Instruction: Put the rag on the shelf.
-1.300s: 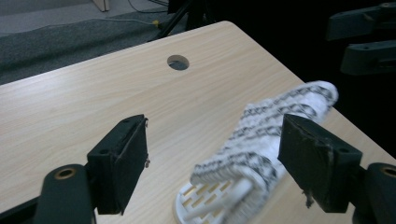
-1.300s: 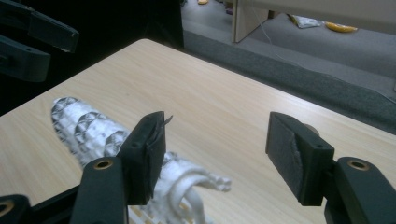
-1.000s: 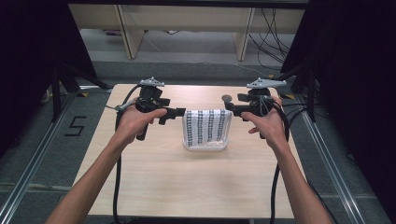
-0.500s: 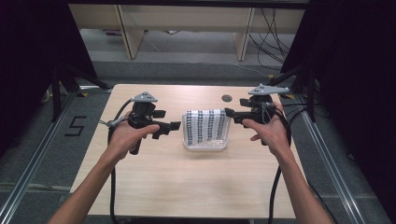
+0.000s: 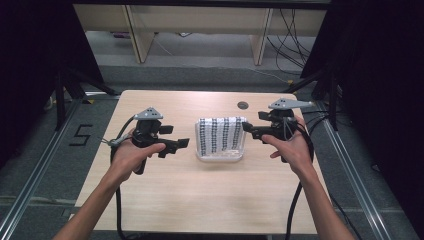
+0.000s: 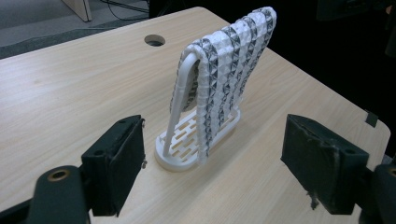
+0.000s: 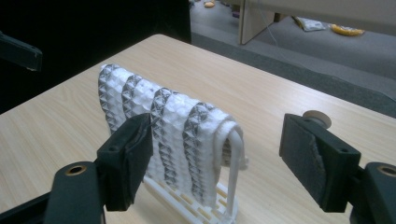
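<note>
Both grippers closing in on the towel on its rack — nothing held yet.

The left gripper [image 5: 183,144] and right gripper [image 5: 246,126] flank the patterned towel [image 5: 221,135], jaws spread and empty; it hangs over a white rack [image 6: 187,140] mid-desk [image 5: 200,200]. Next move, I'd judge: bring the jaws in to pinch the towel's ends and lift it upward off the bar (bare desk all around, edges well away) — without tipping the light rack.

Both forearms are bare, no sleeves in sight. The left gripper [image 5: 181,144] is black with a grey three-cornered plate on top and a black cable trailing behind; the right gripper [image 5: 246,126] matches. Its black jaw pads look scuffed, with small screws beside them.
</note>
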Demonstrator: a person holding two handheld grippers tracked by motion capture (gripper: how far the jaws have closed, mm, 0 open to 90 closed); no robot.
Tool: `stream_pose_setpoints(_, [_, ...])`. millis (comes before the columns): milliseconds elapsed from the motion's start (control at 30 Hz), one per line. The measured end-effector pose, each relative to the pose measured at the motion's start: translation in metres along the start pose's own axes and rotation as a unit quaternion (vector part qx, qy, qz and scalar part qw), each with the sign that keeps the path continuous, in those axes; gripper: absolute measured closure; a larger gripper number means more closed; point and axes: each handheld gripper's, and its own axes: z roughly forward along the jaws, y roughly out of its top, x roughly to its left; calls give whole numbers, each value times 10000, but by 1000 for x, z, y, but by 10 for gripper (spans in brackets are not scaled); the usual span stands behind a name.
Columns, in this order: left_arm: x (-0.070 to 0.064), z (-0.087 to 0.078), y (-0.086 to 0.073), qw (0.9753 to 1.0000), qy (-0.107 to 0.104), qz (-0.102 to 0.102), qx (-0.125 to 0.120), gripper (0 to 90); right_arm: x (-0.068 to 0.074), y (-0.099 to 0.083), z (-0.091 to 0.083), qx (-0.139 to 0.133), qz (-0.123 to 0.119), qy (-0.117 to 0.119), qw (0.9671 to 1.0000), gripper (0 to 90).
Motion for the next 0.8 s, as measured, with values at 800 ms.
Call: stream_pose_setpoints(800, [-13,-5,-20,9997,-110,151,-125,200,14,-17,-12,-119,-19,82,9999,217])
